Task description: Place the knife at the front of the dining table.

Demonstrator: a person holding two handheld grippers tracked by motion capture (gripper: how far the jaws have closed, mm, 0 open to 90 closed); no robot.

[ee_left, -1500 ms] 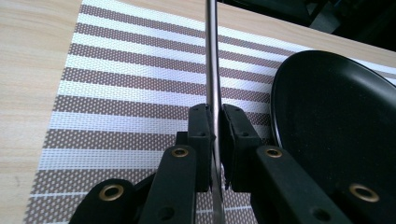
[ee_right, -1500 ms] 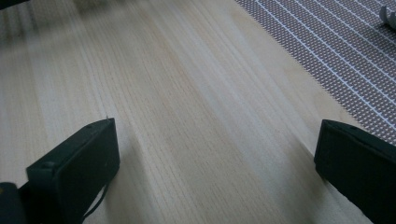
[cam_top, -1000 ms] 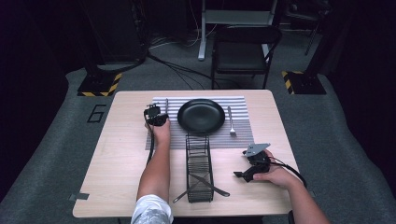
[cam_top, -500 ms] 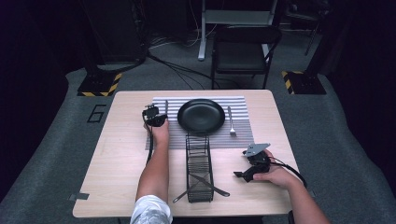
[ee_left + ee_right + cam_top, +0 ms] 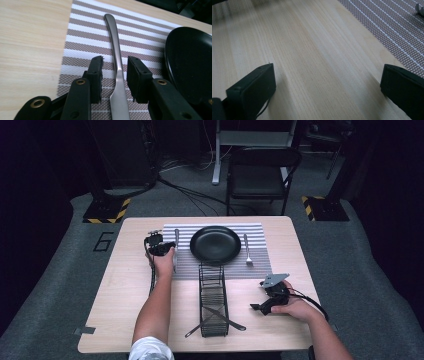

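A metal utensil (image 5: 115, 47) lies lengthwise on the striped placemat (image 5: 255, 232), left of the black plate (image 5: 215, 244). My left gripper (image 5: 115, 61) is open, and its jaws straddle the utensil's handle with a small gap on each side. From above, the left gripper (image 5: 162, 246) sits at the placemat's left edge. A fork (image 5: 246, 250) lies on the mat to the right of the plate. My right gripper (image 5: 260, 306) rests on the bare wood at the front right. It is open wide (image 5: 329, 68) with nothing between its fingers.
A black wire rack (image 5: 213, 295) stands in front of the plate, with two utensils (image 5: 220, 316) crossed at its near end. The wooden table (image 5: 115, 290) shows bare wood to the left and right of the rack. A chair (image 5: 257, 175) stands behind the table.
My left gripper has shifted slightly to the left beside the utensil. The right gripper has stayed put.
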